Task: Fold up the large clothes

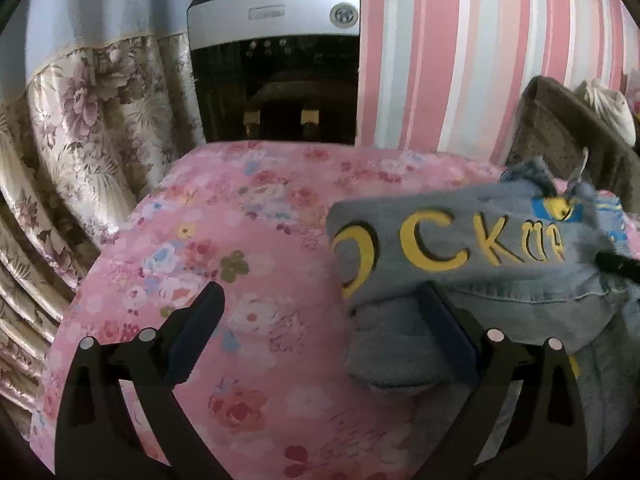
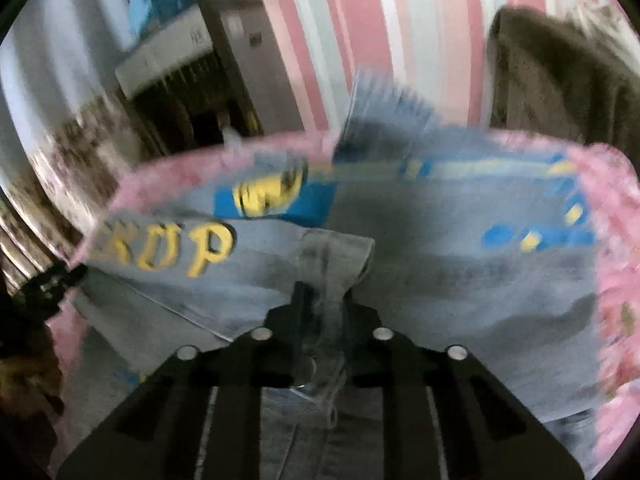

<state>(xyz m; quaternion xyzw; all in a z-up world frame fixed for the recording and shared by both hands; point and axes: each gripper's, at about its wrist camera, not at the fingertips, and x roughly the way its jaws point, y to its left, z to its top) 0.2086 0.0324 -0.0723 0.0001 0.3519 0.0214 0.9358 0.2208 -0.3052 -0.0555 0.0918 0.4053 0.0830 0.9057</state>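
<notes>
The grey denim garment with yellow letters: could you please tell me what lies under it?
The grey denim garment with yellow letters rests on the pink floral bedspread. Anything between them is covered.

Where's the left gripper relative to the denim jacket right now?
In the left wrist view, the left gripper is open at the denim jacket's left edge, over the pink floral bedspread.

Left tongs (image 1: 320,300): matte black plastic linkage arms, slotted near the base, with round silver pivot pins at the joints. Fingers (image 1: 192,336) carry dark blue pads with a ribbed inner face. Right tongs (image 2: 322,300): same black arms, four silver pins, narrow black fingers (image 2: 298,312); view blurred, pad detail unreadable.
</notes>
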